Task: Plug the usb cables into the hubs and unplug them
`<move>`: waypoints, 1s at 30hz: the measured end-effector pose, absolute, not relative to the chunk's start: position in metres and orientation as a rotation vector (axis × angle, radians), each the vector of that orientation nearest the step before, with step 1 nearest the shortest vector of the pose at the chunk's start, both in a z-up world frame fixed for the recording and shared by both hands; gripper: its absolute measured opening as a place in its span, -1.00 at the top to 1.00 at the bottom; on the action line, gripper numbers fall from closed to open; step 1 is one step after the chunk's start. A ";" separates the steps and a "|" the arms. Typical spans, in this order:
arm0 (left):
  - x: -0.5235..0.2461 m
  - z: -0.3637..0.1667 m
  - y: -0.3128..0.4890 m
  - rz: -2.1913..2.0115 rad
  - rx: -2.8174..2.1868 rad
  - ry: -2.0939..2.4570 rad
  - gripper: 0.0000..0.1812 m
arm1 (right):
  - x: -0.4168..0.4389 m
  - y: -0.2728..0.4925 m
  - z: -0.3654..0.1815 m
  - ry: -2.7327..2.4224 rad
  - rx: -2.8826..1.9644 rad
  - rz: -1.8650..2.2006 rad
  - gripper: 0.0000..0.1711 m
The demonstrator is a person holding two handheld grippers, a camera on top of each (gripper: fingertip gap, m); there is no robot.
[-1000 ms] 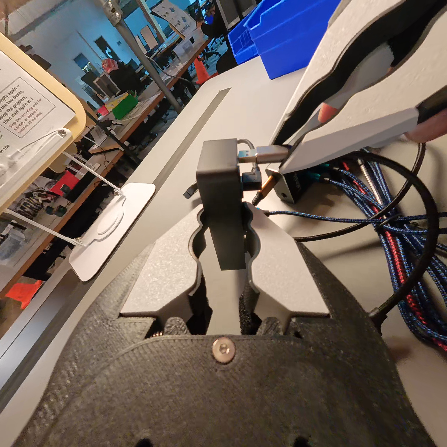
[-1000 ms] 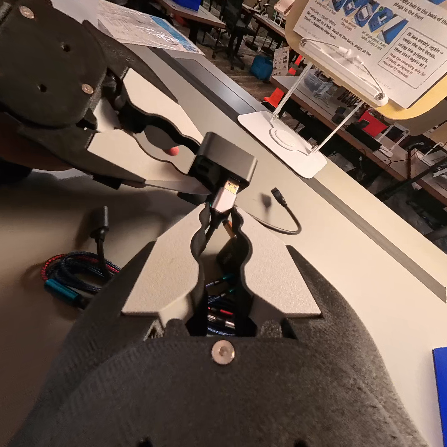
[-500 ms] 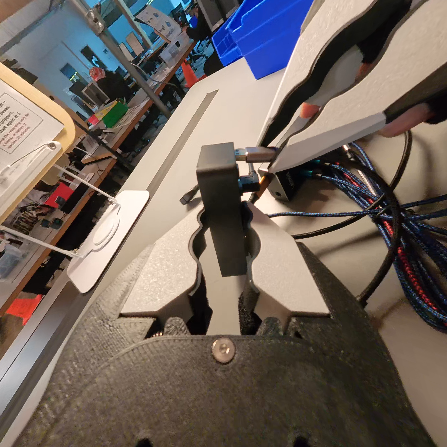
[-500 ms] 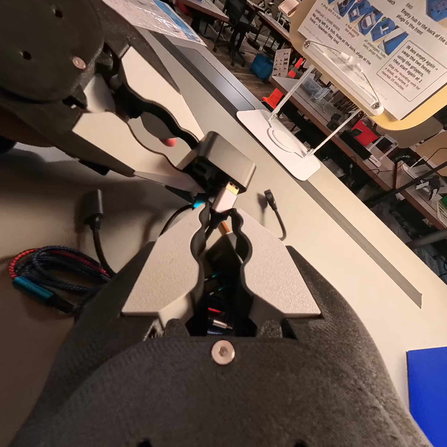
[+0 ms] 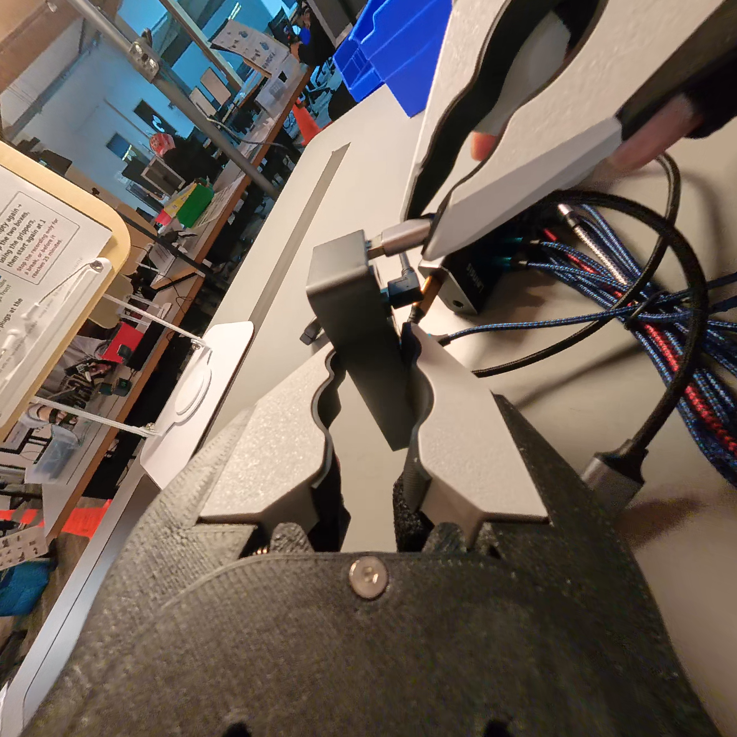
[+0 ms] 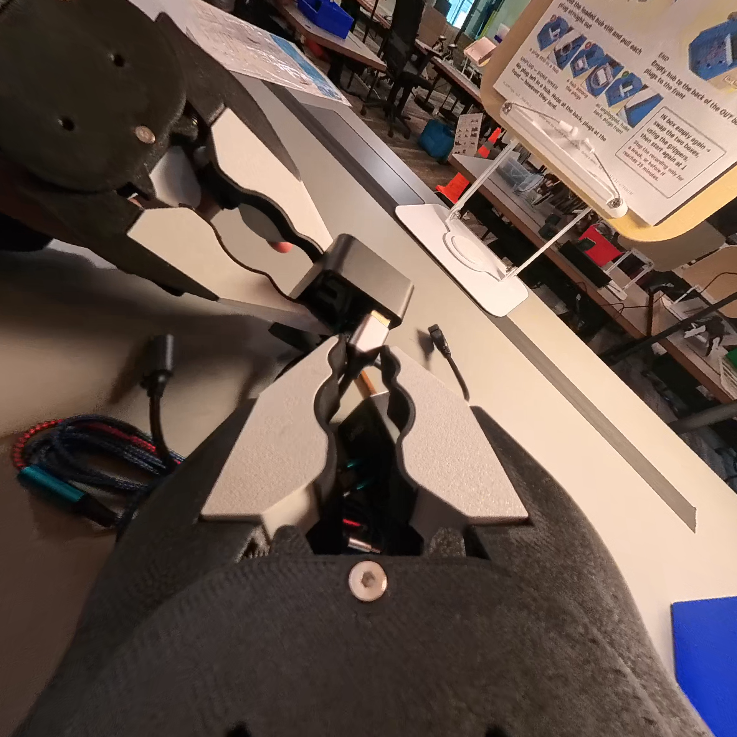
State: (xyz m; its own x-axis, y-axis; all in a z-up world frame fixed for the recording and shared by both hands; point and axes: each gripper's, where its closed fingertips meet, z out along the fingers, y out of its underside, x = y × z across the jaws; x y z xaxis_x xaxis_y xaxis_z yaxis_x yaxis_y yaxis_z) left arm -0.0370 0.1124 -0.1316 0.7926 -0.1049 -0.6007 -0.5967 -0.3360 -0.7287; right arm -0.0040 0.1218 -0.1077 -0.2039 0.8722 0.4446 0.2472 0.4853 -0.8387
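My left fingers [image 5: 373,361] clench a dark hub [image 5: 359,319], lifted off the table [image 5: 279,279]. My right fingers [image 6: 361,351] pinch a silver plug [image 6: 369,333], its tip in the hub's upper port.

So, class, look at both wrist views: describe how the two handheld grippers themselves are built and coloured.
Both look alike. The left gripper and right gripper each have two flat, light grey fingers with wavy, black-lined inner edges, set in a rough, textured black body with one silver screw at its centre. No markings show on either. The hand on the right gripper wears a dark fingerless glove.
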 end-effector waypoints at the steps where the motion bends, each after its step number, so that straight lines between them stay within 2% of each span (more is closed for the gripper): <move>1: -0.035 -0.130 0.112 0.548 -1.859 0.542 0.63 | -0.004 0.122 -0.108 -1.724 -0.964 0.776 0.82; 16: -0.024 -0.127 0.105 0.393 -1.807 0.597 0.63 | 0.001 0.115 -0.110 -1.776 -0.834 0.806 0.81; 30: -0.027 -0.117 0.110 0.432 -1.790 0.537 0.66 | -0.002 0.122 -0.106 -1.732 -0.830 0.813 0.79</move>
State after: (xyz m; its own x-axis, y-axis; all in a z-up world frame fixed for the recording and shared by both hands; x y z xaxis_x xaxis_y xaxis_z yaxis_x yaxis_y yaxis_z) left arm -0.0270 0.1104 -0.1174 0.8268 -0.1382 -0.5452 -0.5621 -0.2354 -0.7928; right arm -0.0023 0.1218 -0.1057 -0.2562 0.8326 0.4911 0.1537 0.5367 -0.8297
